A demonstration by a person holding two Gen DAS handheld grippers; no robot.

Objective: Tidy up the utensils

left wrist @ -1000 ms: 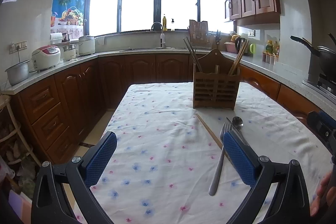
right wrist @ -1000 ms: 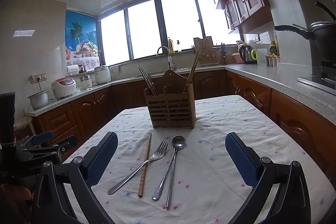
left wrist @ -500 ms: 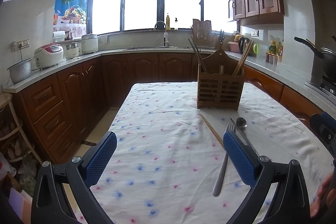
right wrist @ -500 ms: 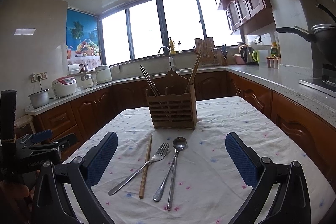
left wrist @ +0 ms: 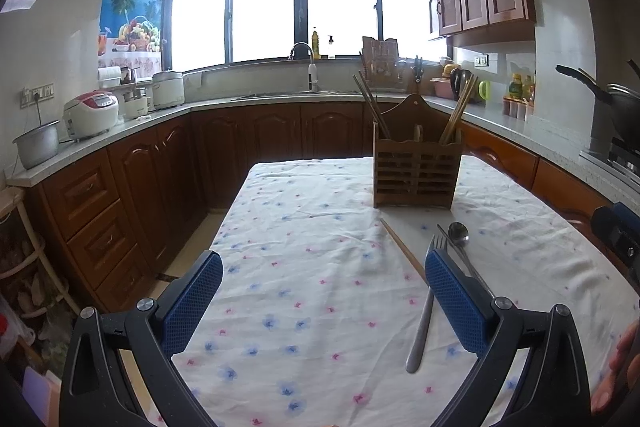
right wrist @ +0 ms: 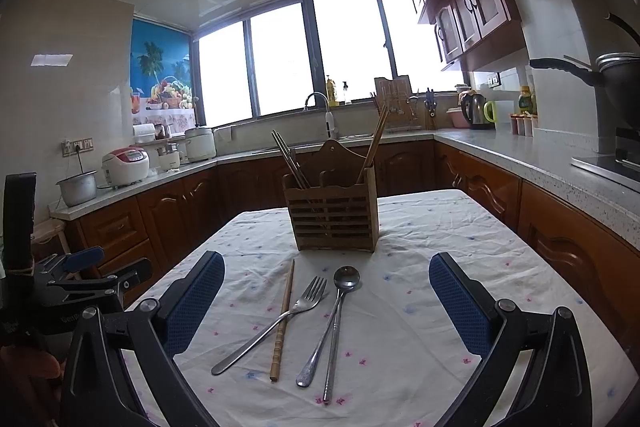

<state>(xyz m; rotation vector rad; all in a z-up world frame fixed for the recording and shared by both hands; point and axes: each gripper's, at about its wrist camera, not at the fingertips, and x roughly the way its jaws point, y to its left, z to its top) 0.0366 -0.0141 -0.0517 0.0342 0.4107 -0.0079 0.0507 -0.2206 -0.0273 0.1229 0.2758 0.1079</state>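
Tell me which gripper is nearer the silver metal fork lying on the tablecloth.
Right, probably. The silver metal fork lies ahead between the open fingers of the right gripper. The left gripper is offset to its left, its right finger overlapping the fork in view.

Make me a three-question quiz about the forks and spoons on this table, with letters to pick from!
1. Where does the wooden slatted utensil holder stand?
A. beyond the loose utensils
B. on the floor
C. in the sink

2. How many loose pieces lie on the white flowered tablecloth?
A. one
B. four
C. nine

3. How is the right gripper?
A. shut on a cup
B. open, empty
C. holding a chopstick

Answers: A, the holder stands past the silver fork; B, fork, metal spoon, wooden chopstick, thin metal chopstick; B, its blue pads are wide apart.
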